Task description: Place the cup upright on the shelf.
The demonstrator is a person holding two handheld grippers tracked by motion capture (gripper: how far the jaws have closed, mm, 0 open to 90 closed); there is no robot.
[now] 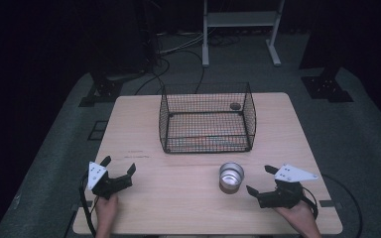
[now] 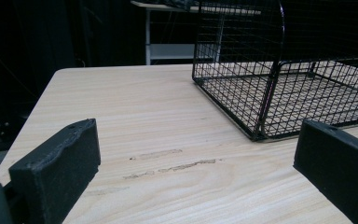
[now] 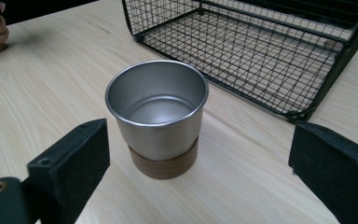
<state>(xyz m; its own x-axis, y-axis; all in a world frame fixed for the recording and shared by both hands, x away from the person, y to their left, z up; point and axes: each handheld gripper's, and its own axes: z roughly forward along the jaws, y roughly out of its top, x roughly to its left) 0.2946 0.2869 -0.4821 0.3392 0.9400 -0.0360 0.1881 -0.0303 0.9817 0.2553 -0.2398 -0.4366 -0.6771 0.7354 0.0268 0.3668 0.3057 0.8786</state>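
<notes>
My right gripper (image 3: 200,172) has its fingers wide, the steel cup (image 3: 157,116) upright between and just ahead. Left gripper (image 2: 191,177) fingers wide, empty. Closing off-centre could tip the cup.

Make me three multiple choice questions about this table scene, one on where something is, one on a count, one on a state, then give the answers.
1. Where does the cup stand?
A. inside the basket
B. on the table in front of the basket
C. on the floor

2. How many cups are on the table?
A. one
B. two
C. three

3. How is the right claw?
A. shut on the cup
B. open
C. shut, holding nothing

Answers: 1 B, it stands on the table, nearer the person than the basket. 2 A, a single metal cup. 3 B, its jaws stand wide apart, touching nothing.
</notes>
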